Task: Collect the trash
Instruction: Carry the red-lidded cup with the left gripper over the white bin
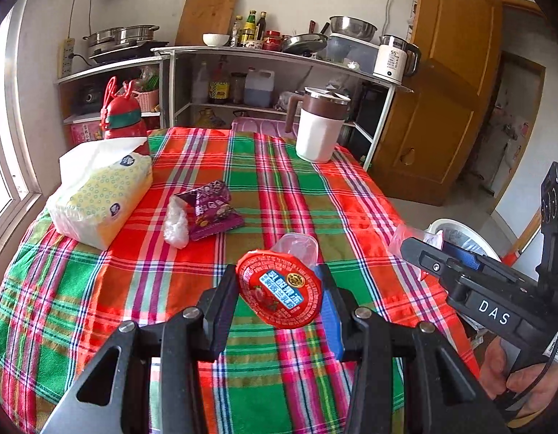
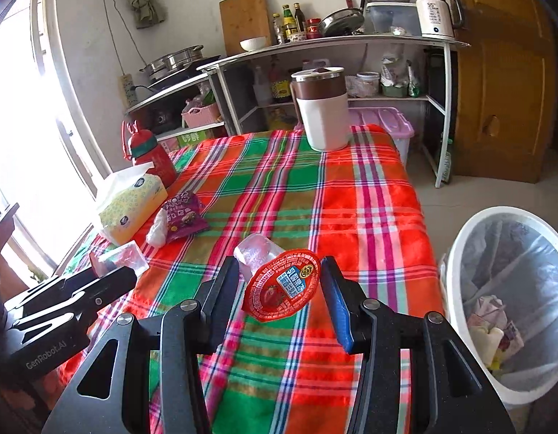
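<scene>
Both grippers, left gripper (image 1: 279,300) and right gripper (image 2: 280,289), are each pinching a light, crushable jelly cup (image 1: 279,296) by its sides, so I'm guessing gentle squeezing is working best.

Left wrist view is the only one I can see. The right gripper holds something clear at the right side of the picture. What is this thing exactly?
Observer: It is a clear plastic jelly cup with a red foil lid, pinched between the jaws of the right gripper.
Operator: Behind that gripper I see only a piece of a white rim. Is there anything inside?
Observer: Yes. It is a round white plastic bin with a clear liner, and crumpled wrappers lie at its bottom.
</scene>
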### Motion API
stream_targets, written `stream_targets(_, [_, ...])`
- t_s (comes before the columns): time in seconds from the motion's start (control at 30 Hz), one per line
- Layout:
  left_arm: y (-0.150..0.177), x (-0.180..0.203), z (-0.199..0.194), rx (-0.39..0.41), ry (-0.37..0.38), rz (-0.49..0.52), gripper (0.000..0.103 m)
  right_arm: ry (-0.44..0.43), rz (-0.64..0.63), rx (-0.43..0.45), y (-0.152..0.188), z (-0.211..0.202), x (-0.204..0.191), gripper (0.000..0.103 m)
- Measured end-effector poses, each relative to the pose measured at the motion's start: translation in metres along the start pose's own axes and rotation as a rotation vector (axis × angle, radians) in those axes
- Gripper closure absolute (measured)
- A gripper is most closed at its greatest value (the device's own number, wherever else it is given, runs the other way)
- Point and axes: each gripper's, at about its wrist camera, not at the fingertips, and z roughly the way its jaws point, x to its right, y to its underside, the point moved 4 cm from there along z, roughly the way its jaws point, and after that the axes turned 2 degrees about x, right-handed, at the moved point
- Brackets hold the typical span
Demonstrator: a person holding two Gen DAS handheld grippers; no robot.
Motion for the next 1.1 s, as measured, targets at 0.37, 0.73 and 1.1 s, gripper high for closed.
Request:
stream_targets(0.37, [-0.006,0.065,0.009,-0.001,0.076,0.089,0.059,0.081,0.071,0.045,0.001,-0.035,0.058,0.055])
stream_targets(0.73, [-0.008,0.148,0.024,-0.02,0.185,0.177,0.059,0.207,0.154,0.099,0.002,-0.081,0.137,0.055])
stream_targets(1.1, [-0.003,0.214,0.044,-0.055,0.263,0.258,0.059,0.299,0.237,0.092,0.017,-0.105,0.199,0.055])
